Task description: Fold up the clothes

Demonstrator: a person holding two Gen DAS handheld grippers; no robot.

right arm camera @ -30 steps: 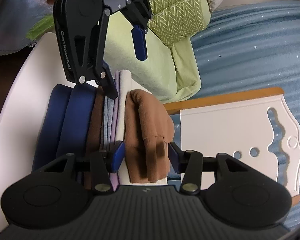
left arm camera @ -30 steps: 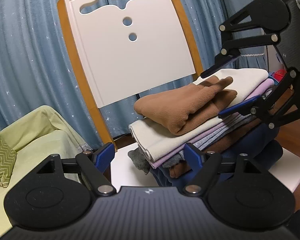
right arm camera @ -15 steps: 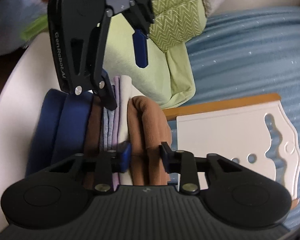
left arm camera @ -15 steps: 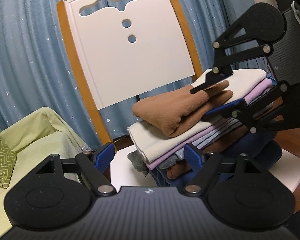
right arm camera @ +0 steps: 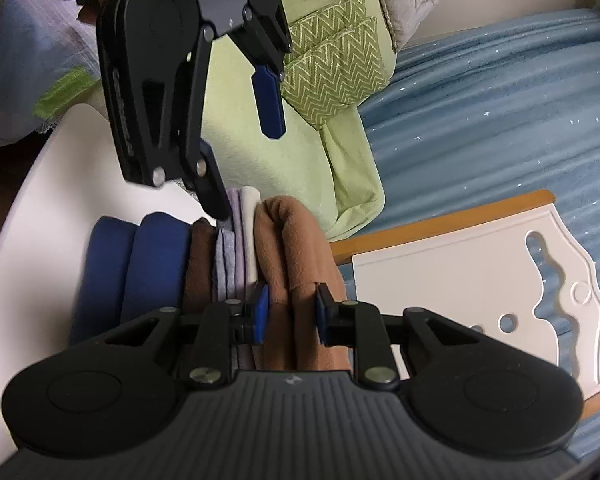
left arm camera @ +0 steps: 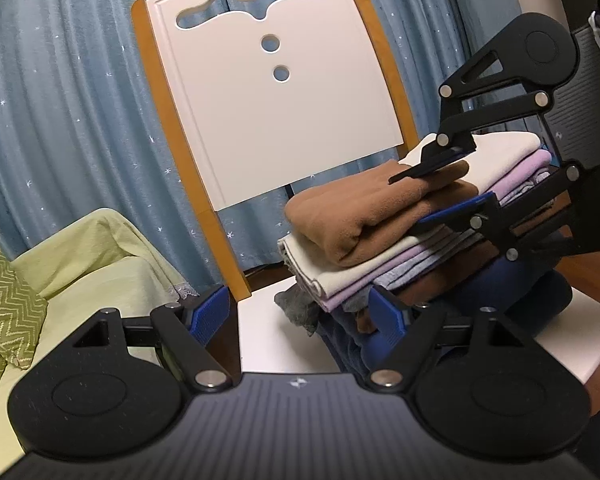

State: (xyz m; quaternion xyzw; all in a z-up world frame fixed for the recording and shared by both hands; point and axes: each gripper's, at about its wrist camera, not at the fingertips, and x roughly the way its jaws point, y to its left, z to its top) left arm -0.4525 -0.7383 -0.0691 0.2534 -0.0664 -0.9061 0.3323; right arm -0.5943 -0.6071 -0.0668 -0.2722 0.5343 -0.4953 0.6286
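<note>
A folded brown garment (left arm camera: 364, 208) lies on top of a stack of folded clothes (left arm camera: 400, 276) on a white chair seat (left arm camera: 268, 332). My right gripper (left arm camera: 440, 188) comes in from the right and is shut on the brown garment's near edge, one finger above and one below. In the right wrist view the jaws (right arm camera: 290, 312) pinch the brown garment (right arm camera: 296, 248). My left gripper (left arm camera: 300, 316) is open and empty, just in front of the stack; it also shows in the right wrist view (right arm camera: 244, 164).
The white chair back with orange rails (left arm camera: 272, 92) stands behind the stack. A blue curtain (left arm camera: 60, 100) hangs behind. A light green sofa with a zigzag cushion (left arm camera: 4, 292) is at the left. Wooden floor (left arm camera: 592, 268) shows at the right.
My right gripper has moved in over the brown garment and its jaws have closed on it. The left gripper has stayed open and nearly still.
</note>
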